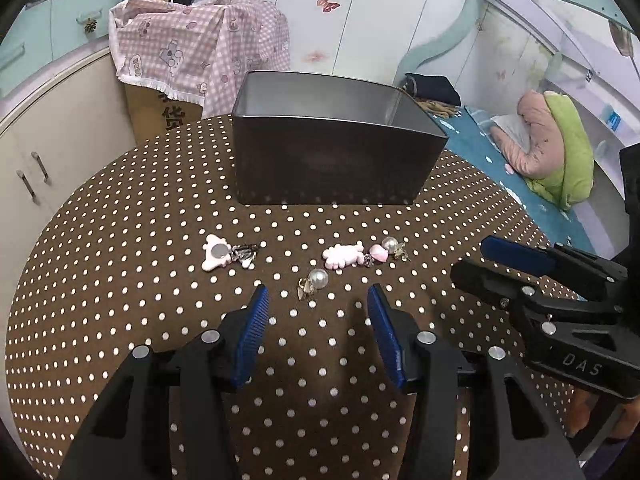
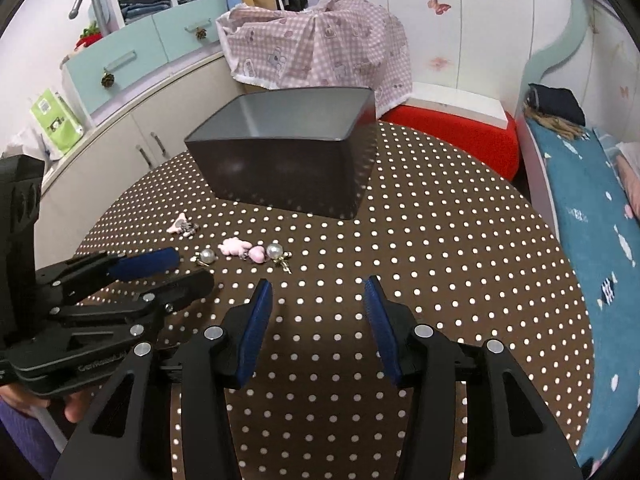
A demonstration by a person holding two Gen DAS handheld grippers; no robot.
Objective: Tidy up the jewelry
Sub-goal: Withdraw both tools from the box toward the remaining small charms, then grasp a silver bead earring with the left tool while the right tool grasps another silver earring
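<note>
My left tool point(image 1: 316, 300) hovers with its blue pads spread wide and nothing between them, low over the near part of the dotted tabletop point(image 1: 120, 300). Just ahead of it lies a pearl earring point(image 1: 314, 282), apart from the pads. Beyond that, toward the middle, I see a pink charm point(image 1: 218, 257) on the left and a pink clip point(image 1: 344, 255) with a pink heart point(image 1: 378, 253) and a second pearl point(image 1: 390, 245) bunched touching on the right. The grey box point(image 1: 332, 148) stands upright at the far edge, open at the top; I cannot see its floor. My right tool point(image 2: 318, 292) is likewise spread and holds nothing, over bare cloth nearer the right edge, with the left tool just beside it on its left.
</note>
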